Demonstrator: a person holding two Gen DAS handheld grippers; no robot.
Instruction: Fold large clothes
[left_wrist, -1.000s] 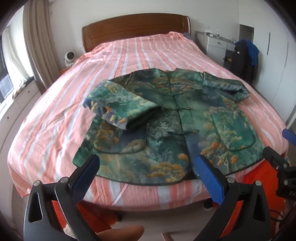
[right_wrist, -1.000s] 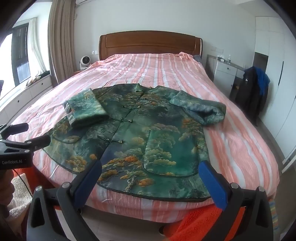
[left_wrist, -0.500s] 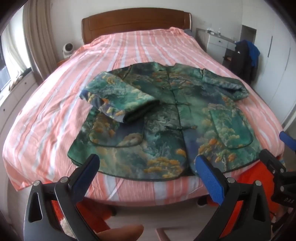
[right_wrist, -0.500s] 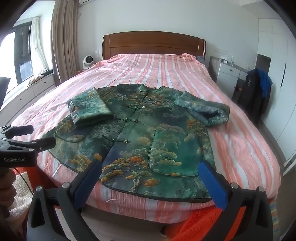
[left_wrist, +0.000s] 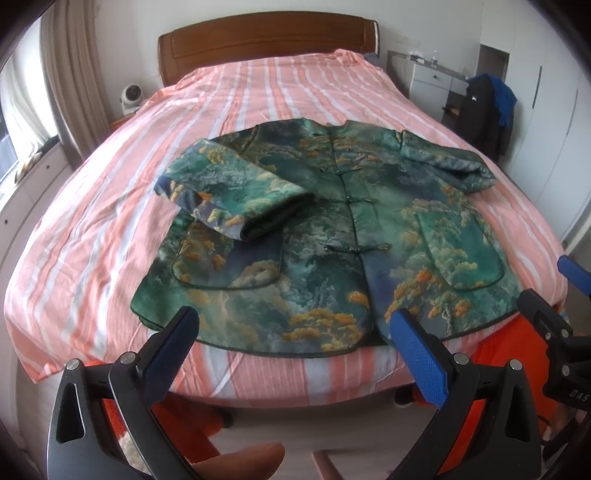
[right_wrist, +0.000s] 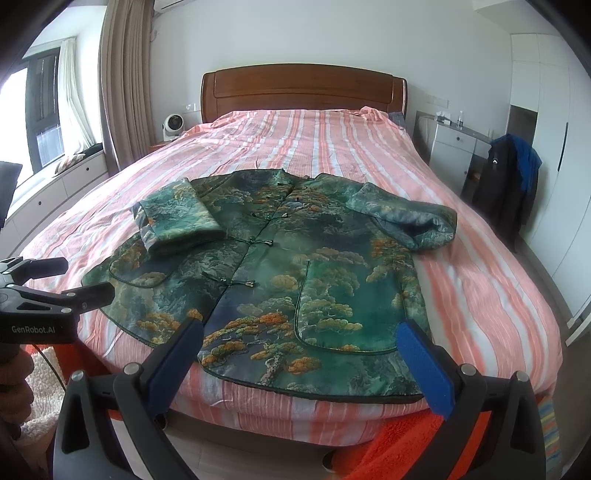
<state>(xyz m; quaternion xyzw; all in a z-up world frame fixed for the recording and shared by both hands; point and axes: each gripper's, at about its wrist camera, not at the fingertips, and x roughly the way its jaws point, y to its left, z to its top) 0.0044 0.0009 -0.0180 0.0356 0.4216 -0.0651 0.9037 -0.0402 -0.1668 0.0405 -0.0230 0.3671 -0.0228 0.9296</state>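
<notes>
A green patterned jacket (left_wrist: 332, 236) lies face up on the striped bed, hem toward me. It also shows in the right wrist view (right_wrist: 280, 280). Its left sleeve (left_wrist: 236, 195) is folded across the chest; the right sleeve (right_wrist: 406, 218) is bunched out to the side. My left gripper (left_wrist: 291, 343) is open and empty, just short of the hem near the bed's foot. My right gripper (right_wrist: 299, 354) is open and empty, over the hem's right half. The left gripper shows at the left edge of the right wrist view (right_wrist: 55, 295).
The pink striped bed (left_wrist: 110, 206) has a wooden headboard (right_wrist: 303, 88). A white dresser (right_wrist: 454, 147) and a chair with dark clothes (right_wrist: 506, 184) stand at the right. A small fan (right_wrist: 173, 125) sits at the left. Orange cloth (right_wrist: 406, 443) lies below the bed's foot.
Both grippers have drifted slightly; the left view has shifted so the jacket sits a little lower and nearer. The jacket has not moved. Both grippers stay open.
</notes>
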